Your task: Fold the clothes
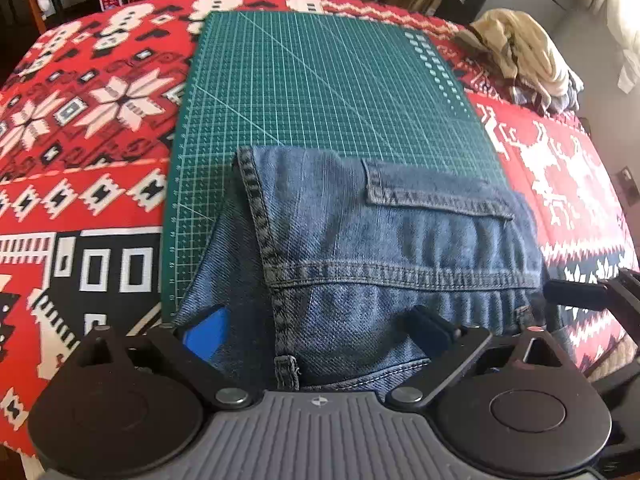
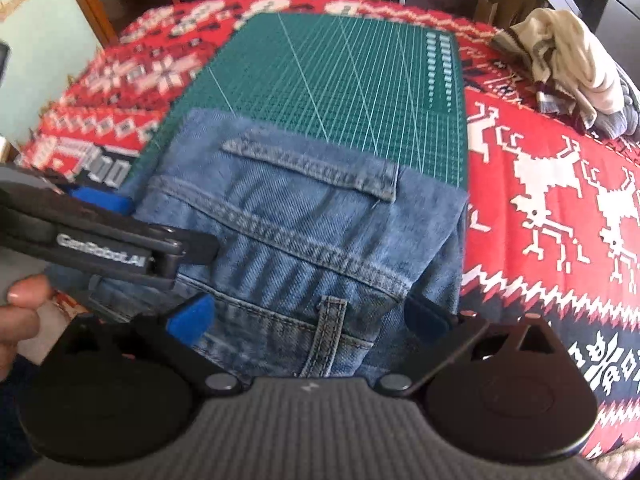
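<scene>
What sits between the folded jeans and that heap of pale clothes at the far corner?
Nothing stands there: only bare green cutting mat and red patterned blanket separate the jeans from the pale clothes pile, in both wrist views.

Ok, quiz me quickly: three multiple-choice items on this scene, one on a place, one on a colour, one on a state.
1. Where does the pile of cream and grey unfolded clothes lie?
A. far right on the red patterned blanket
B. on the mat
C. on the floor

2. What colour is the gridded cutting mat under the folded blue denim jeans?
A. grey
B. green
C. blue

3. How does the left gripper stand?
A. shut on the blanket
B. open, with denim between its fingers
C. out of view

Answers: 1 A, the pile sits at the blanket's far right edge, off the mat. 2 B, green with pale grid lines. 3 B, the left wrist view shows its fingers wide apart around the jeans.
</scene>
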{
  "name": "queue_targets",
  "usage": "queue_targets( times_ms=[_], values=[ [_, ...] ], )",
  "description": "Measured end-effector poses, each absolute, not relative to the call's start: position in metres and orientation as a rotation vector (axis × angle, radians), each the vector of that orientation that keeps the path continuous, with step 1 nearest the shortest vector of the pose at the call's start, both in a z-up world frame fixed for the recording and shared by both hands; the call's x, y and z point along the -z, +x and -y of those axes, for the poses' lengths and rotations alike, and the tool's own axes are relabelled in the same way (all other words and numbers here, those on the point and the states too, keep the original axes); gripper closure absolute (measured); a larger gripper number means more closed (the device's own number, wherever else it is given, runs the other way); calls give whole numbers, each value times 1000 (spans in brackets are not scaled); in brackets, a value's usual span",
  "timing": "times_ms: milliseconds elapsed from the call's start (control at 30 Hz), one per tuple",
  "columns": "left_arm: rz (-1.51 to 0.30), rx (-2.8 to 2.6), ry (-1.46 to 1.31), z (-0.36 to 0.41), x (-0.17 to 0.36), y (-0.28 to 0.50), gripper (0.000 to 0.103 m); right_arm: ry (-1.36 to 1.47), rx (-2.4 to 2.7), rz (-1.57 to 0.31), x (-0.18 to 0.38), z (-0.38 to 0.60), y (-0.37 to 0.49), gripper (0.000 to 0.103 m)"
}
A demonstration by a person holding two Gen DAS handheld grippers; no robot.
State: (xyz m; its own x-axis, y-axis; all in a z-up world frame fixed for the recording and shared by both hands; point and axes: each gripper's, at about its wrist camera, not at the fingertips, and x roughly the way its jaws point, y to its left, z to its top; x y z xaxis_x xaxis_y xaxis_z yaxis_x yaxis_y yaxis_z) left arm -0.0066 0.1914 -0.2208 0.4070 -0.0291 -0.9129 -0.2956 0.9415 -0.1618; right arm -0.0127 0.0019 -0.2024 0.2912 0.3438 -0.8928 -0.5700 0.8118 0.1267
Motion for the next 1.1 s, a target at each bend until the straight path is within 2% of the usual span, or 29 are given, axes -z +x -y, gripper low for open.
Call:
queue_targets(
  times_ms=[200,400,467,533,600,633,667,767,833,900,933,1100],
  values=[
    [-1138,-211,-344,-192,196,-13,8,-203,-611,-1019,174,7,-20,1],
    [-1147,-251,-326,-187,177,-21,21,-179,-622,-947,157,8,-29,3],
    [-1156,-243,-329,-184,175,-22,27,-166,-623,-938,154,11,-30,12],
    [-1169,-225,-350,-183,175,-26,45,-157,-615,-936,154,12,-30,21],
    [-1185,-212,-384,-184,176,-28,52,-160,-602,-941,153,15,-32,29],
    [-1187,-206,-398,-184,176,-29,55,-167,-596,-947,154,15,-31,39],
    [-1186,-199,-414,-184,177,-30,58,-173,-594,-954,155,14,-31,54],
    [-1182,-159,-488,-190,181,-30,69,-172,-592,-1001,164,8,-24,81],
    [-1180,-132,-563,-197,187,-30,83,-173,-609,-1046,171,4,-16,87],
    [-1178,-103,-636,-203,193,-29,86,-189,-628,-1089,177,-4,-10,91],
    [-1178,-90,-671,-206,197,-28,88,-194,-639,-1108,180,-8,-7,96],
    [-1188,-74,-774,-218,215,-27,90,-158,-703,-1166,191,-27,-2,96]
  ],
)
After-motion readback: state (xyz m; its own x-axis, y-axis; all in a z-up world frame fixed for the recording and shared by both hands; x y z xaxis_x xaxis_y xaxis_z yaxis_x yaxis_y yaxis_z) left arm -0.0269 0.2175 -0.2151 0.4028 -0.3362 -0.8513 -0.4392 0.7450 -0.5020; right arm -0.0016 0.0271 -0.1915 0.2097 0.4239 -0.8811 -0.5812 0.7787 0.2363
